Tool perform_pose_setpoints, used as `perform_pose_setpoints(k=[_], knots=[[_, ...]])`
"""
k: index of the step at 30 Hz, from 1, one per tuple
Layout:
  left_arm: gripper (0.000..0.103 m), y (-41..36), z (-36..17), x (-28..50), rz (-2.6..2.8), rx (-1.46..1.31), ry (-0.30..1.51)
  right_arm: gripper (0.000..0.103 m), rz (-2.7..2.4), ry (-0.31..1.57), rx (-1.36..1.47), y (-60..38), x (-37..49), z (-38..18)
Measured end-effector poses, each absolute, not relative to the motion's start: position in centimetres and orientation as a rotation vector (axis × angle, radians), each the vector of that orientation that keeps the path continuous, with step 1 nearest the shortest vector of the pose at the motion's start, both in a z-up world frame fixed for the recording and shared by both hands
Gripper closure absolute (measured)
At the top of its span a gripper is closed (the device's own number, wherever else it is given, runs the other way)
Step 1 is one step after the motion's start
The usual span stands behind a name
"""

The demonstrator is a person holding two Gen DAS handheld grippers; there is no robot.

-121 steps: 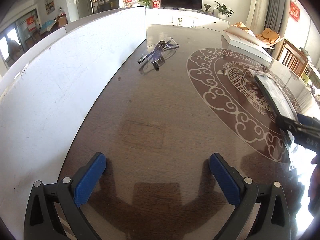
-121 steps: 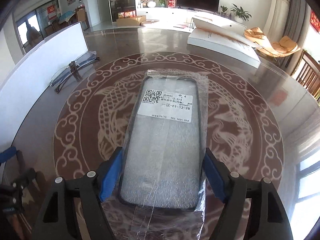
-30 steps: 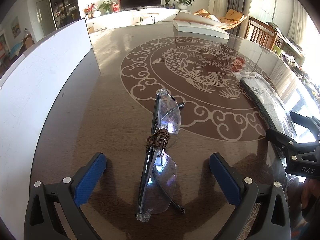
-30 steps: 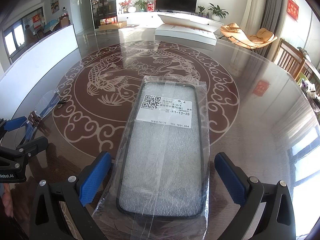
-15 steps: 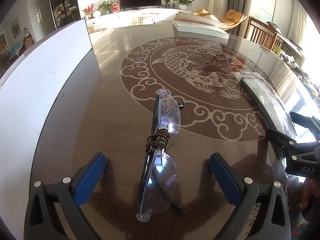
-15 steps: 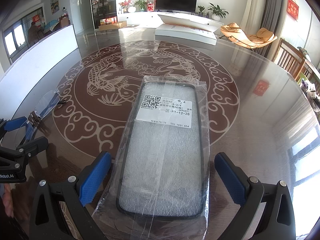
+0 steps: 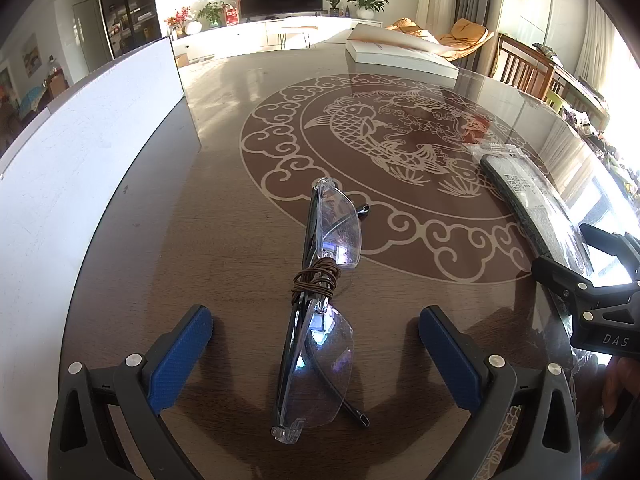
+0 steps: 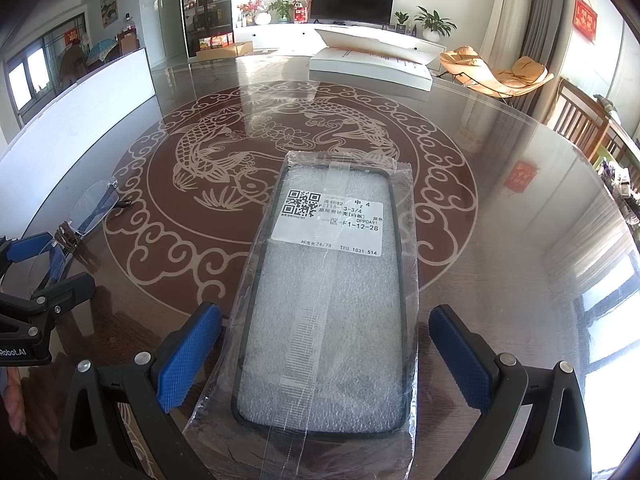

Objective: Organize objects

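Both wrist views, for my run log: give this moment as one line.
left gripper: open, straddling glasses | right gripper: open, straddling bagged phone case | both items flat on table

Your clear glasses (image 7: 320, 312) lie folded on the table's carp medallion (image 7: 384, 136), straddling its scrolled border at the near left, lenses on edge, with a brown cord wound round the bridge. Your phone case (image 8: 328, 304), black-rimmed, stuffed with white foam and sealed in a clear bag with a QR label, lies flat across the medallion's near right border, well apart from the glasses.
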State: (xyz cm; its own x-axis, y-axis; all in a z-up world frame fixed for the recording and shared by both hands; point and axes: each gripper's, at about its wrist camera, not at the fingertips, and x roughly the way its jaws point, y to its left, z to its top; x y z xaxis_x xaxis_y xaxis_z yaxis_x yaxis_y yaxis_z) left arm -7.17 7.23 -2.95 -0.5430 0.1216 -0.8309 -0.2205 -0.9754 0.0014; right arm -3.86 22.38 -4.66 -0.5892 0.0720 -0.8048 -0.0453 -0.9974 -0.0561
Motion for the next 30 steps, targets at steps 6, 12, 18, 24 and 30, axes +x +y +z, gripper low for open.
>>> perform_pose_setpoints(k=[6, 12, 18, 24, 30], knots=[[0.000, 7.24, -2.95, -7.17, 2.596, -1.385, 0.156, 0.000, 2.743, -0.046, -1.391, 22.39, -3.85, -4.64], [0.000, 7.24, -2.95, -7.17, 2.596, -1.385, 0.156, 0.000, 2.743, -0.045, -1.391, 22.39, -3.85, -4.63], [0.000, 7.25, -2.97, -7.19, 2.595, -1.387, 0.156, 0.000, 2.743, -0.043, -1.392, 22.36, -3.83, -4.63], [0.000, 7.03, -2.86, -6.90, 2.580, -1.392, 0.166, 0.000, 2.744, -0.033, -1.396, 22.41, -3.84, -4.69], [0.000, 6.96, -2.92, -6.89, 2.563, -1.382, 0.178, 0.000, 2.722, 0.015, -1.484, 22.86, -4.42, -4.60]])
